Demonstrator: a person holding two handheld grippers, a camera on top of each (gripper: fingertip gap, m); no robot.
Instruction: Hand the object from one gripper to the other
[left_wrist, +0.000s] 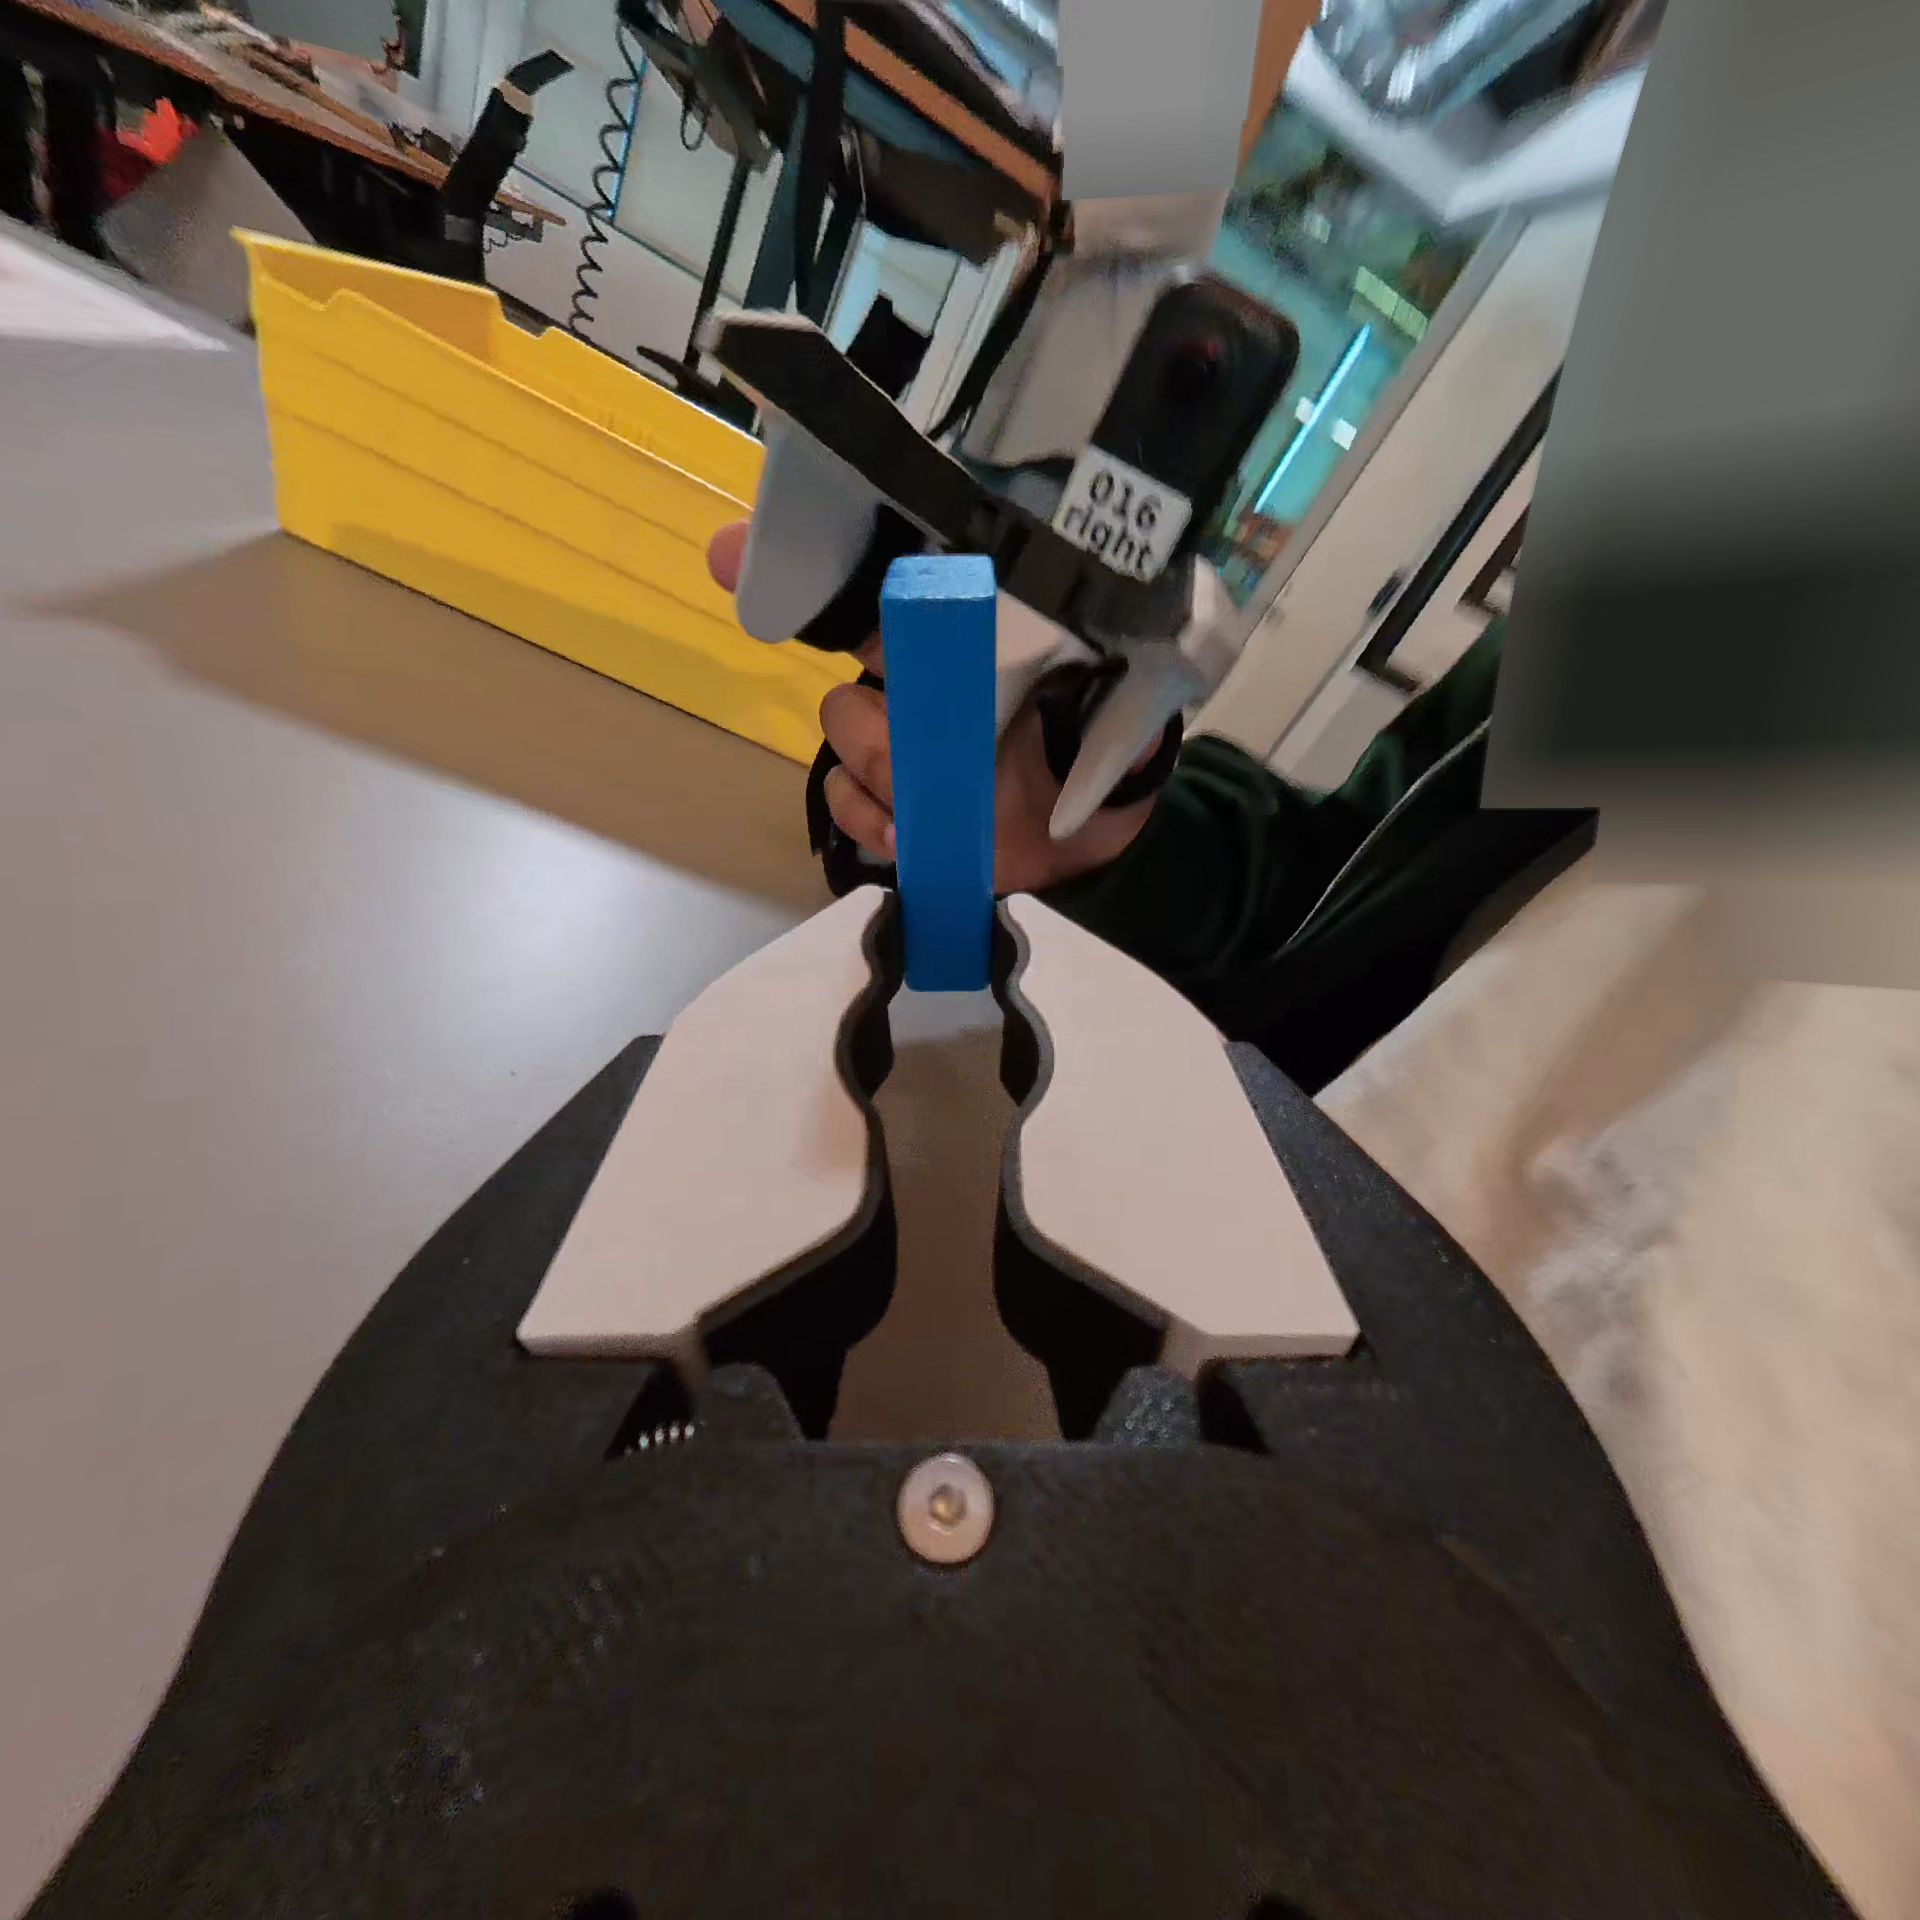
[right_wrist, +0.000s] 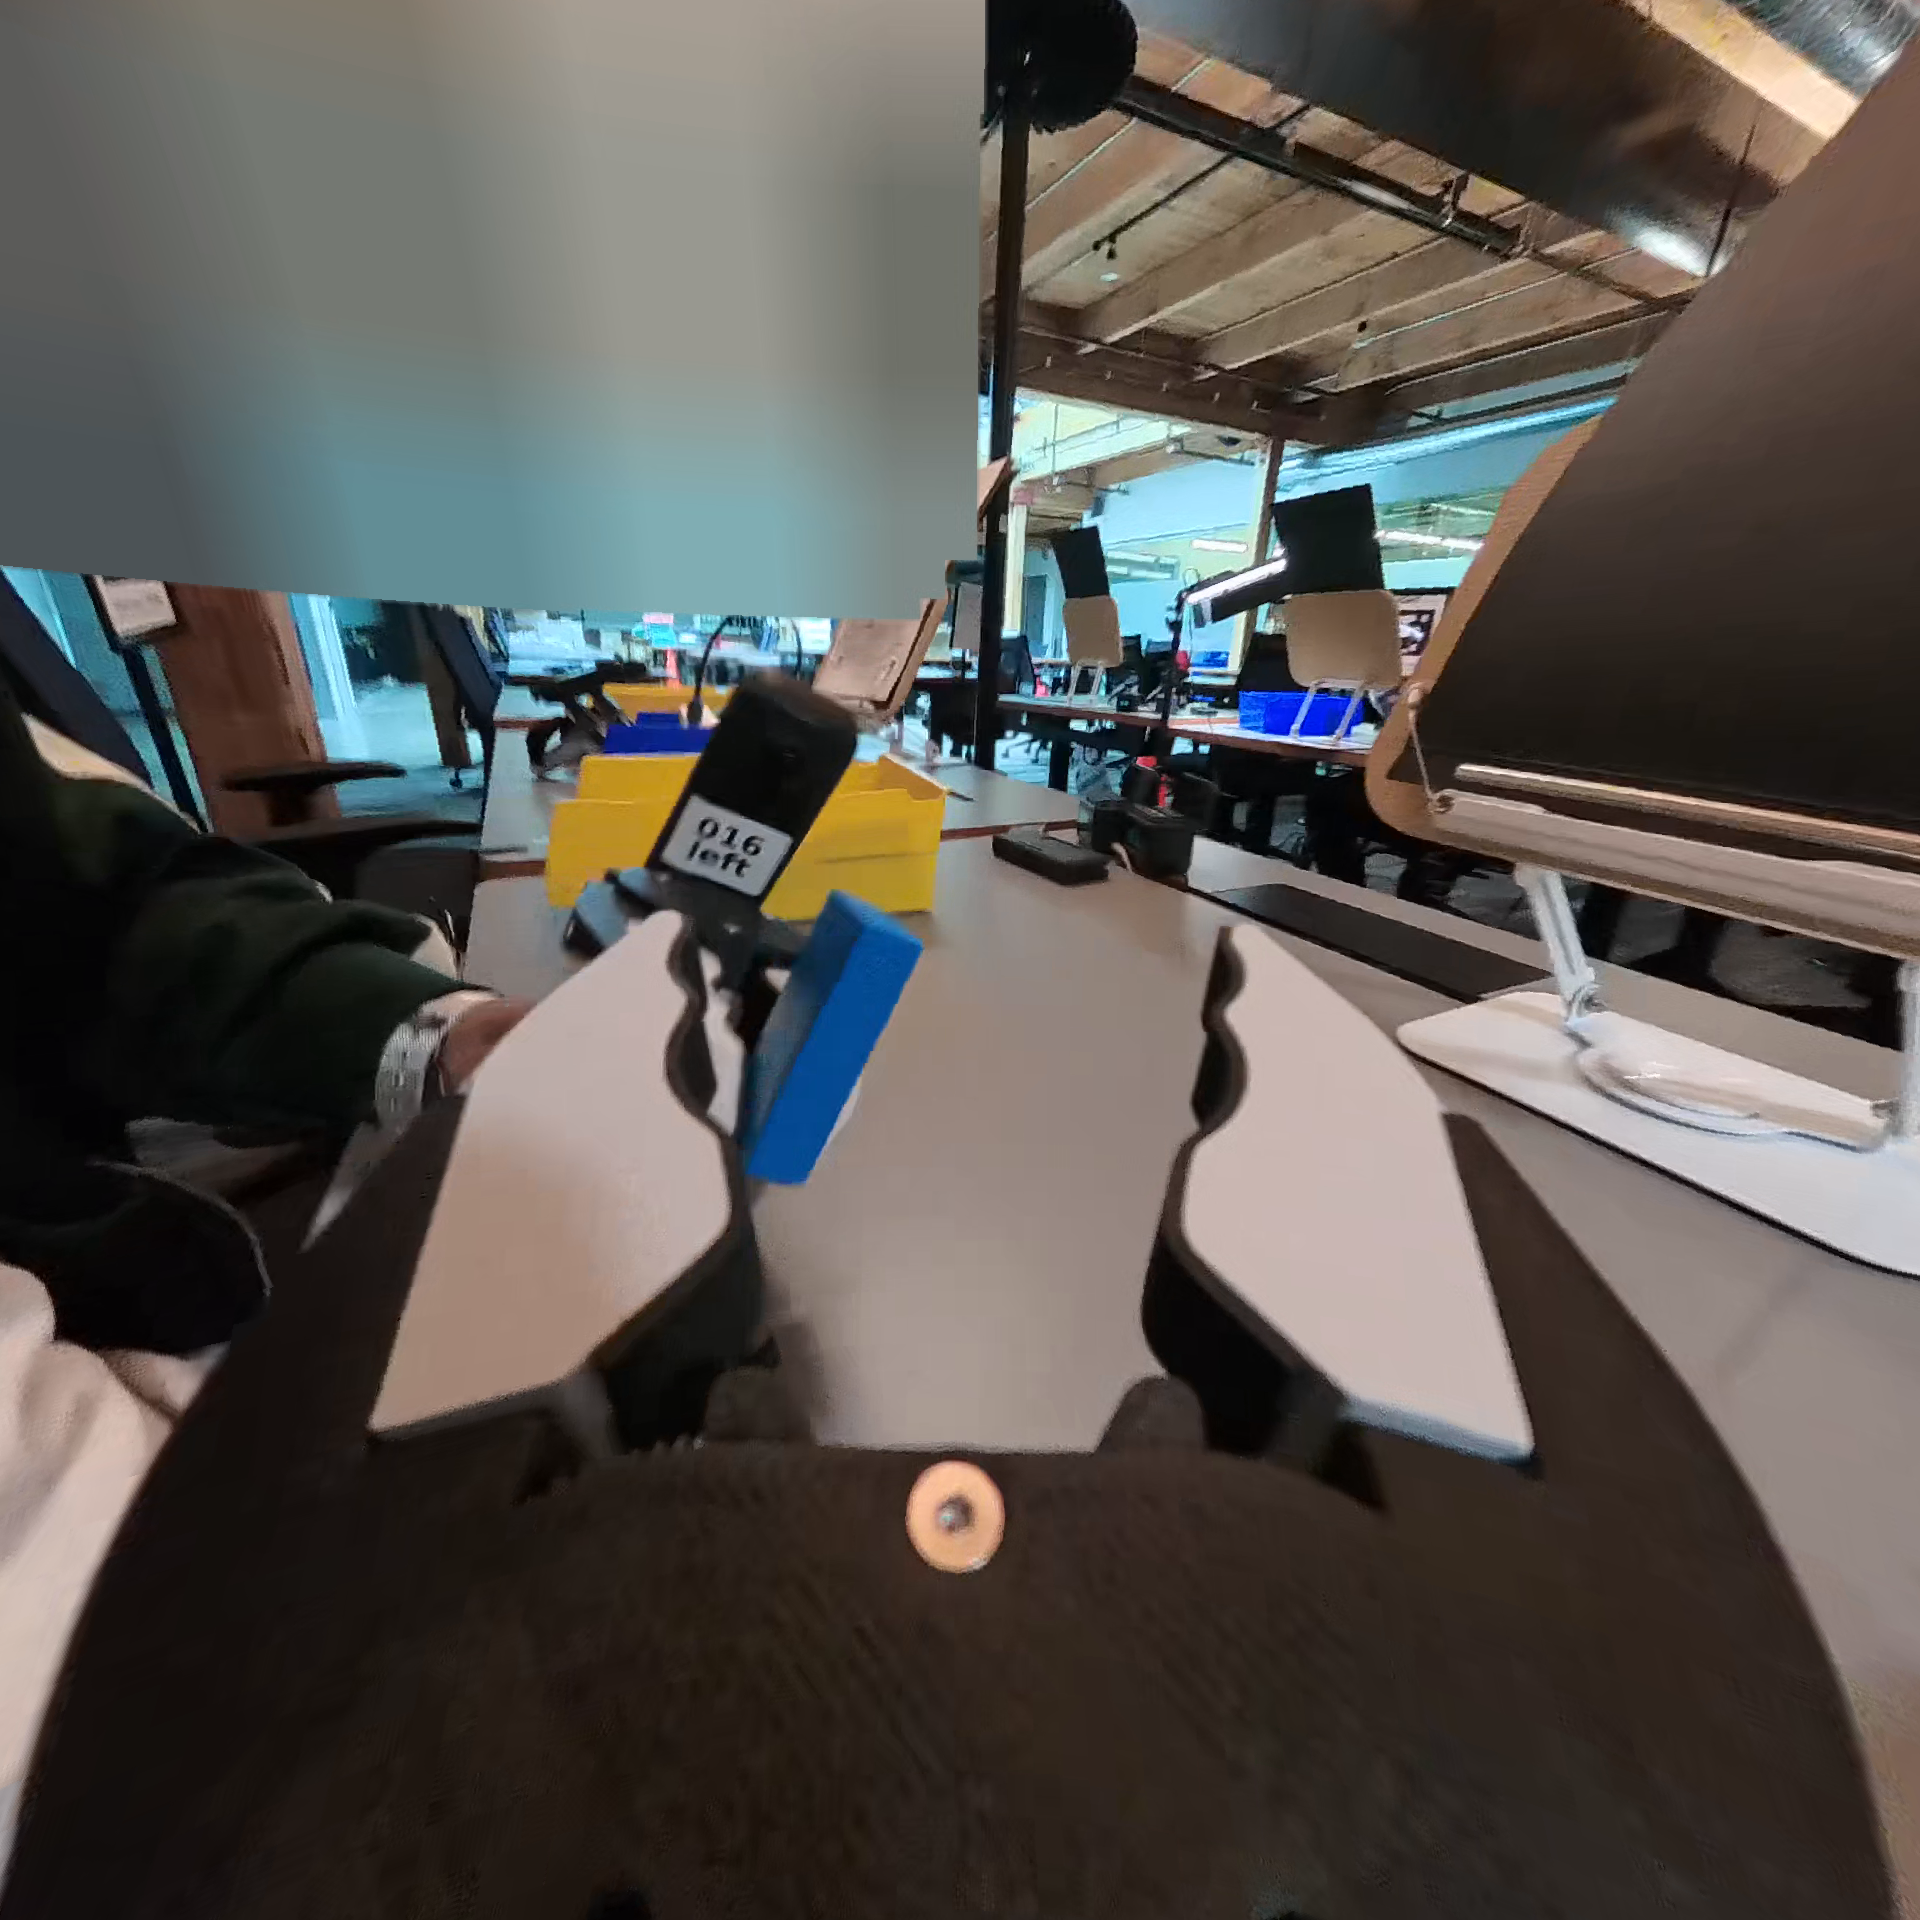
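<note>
Above the table, left gripper (left_wrist: 940, 925) clamps upright blue block (left_wrist: 938, 769); right gripper (right_wrist: 951, 977) fingers spread.

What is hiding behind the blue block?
Behind the long blue rectangular block, a person's hand and the open right tongs show. The block covers the hand's middle.

The left wrist view sits just behind the left gripper (left_wrist: 940, 935), low over the grey table (left_wrist: 312, 987), and faces along its fingers toward the right gripper (left_wrist: 935, 665) close ahead. The right wrist view looks from behind the right gripper (right_wrist: 956, 1039) across the same table (right_wrist: 1039, 1143) (its far half shows an open workroom), with the left gripper (right_wrist: 727, 935) close at its left. Both views share the blue block (left_wrist: 938, 779) (right_wrist: 826, 1039), the table and a yellow bin (left_wrist: 499, 478) (right_wrist: 862, 842).
</note>
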